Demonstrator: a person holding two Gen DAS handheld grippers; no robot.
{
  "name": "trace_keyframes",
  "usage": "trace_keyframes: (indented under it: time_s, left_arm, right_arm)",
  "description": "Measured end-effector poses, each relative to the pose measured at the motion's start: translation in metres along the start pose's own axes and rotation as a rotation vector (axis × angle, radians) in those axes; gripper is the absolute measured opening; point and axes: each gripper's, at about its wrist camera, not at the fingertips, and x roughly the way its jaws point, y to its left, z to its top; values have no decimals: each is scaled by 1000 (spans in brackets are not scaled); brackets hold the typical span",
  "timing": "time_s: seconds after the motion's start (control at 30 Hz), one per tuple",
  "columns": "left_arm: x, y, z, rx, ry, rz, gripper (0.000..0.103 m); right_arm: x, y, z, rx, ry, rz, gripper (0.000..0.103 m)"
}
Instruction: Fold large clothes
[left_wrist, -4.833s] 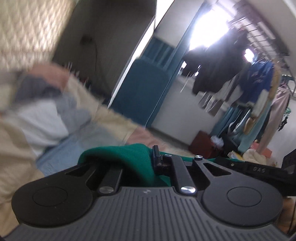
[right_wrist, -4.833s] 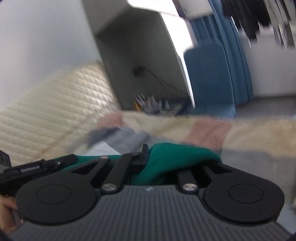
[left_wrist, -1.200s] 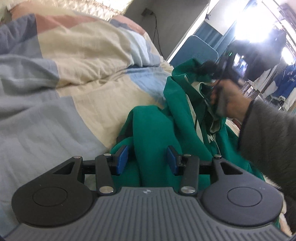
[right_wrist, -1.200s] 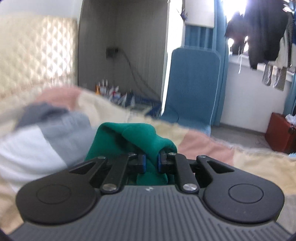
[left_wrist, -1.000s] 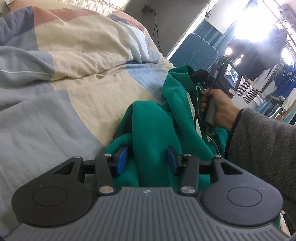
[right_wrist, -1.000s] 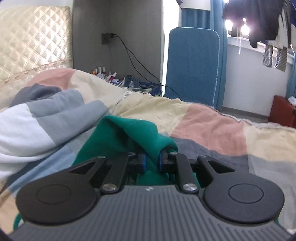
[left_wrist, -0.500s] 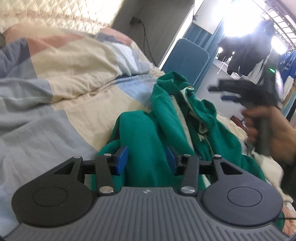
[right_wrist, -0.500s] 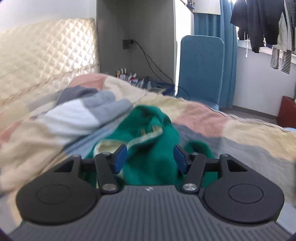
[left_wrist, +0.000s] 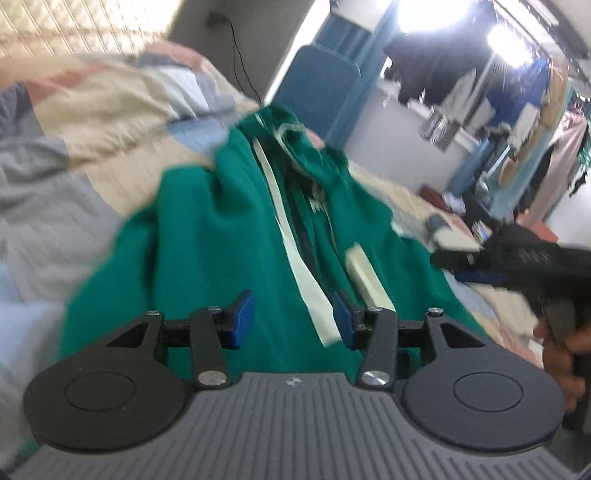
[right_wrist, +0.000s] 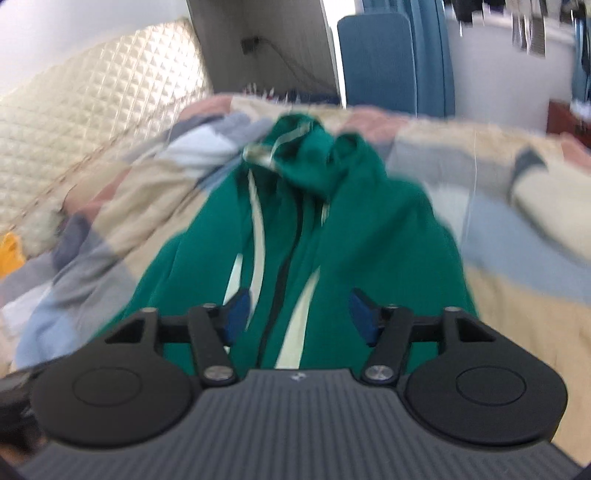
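Observation:
A green zip-up hooded jacket (left_wrist: 221, 229) with cream stripes and a dark zipper lies lengthwise on the bed, its hood (right_wrist: 306, 155) at the far end. My left gripper (left_wrist: 293, 321) hovers over the near part of the jacket with its blue pads apart, not pressing on the cloth. In the right wrist view my right gripper (right_wrist: 300, 315) also hangs over the near part. Its jaws are opening, and between them only the jacket lying below shows. The left wrist view shows the right gripper (left_wrist: 454, 266) off the jacket's right edge, held by a hand (left_wrist: 561, 354).
A patchwork quilt (right_wrist: 517, 258) in cream, blue, grey and pink covers the bed. A quilted cream headboard (right_wrist: 92, 110) is at the left. Beyond the bed stand a blue chair (right_wrist: 376, 59) and a rack of hanging clothes (left_wrist: 517, 110). Something yellow (right_wrist: 9, 254) lies at the left.
My right gripper let go of the bunched hood, opened wide and pulled back, so the whole jacket shows. My left gripper drew back and rose a little, jaws unchanged.

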Motion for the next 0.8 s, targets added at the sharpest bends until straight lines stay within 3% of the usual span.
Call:
trace_keyframes:
  time_s: [0.2,0.3,0.47,0.53,0.67,0.8]
  left_arm:
    - [10,-6,-15,-34,50,-85,62]
    - [13,-6,-23,-50,86,-106,62]
    - [22,-12,-35,-17,149,-58,60]
    - [26,-11,-36,-28,162,-64,60]
    - [27,-14,-37,-17,168,-84,60]
    - [26,-21,-39,12,169,-116,61]
  right_arm:
    - [2,2,-37,6,80,22,79]
    - [8,13,-49,-81,147,66,80]
    - [18,22,-58,-142,183,37,79]
    - [19,15,-57,-106,186,21,65]
    - [17,-12,-54,46,188,18,19]
    - [8,-25,-53,141,149,37,12]
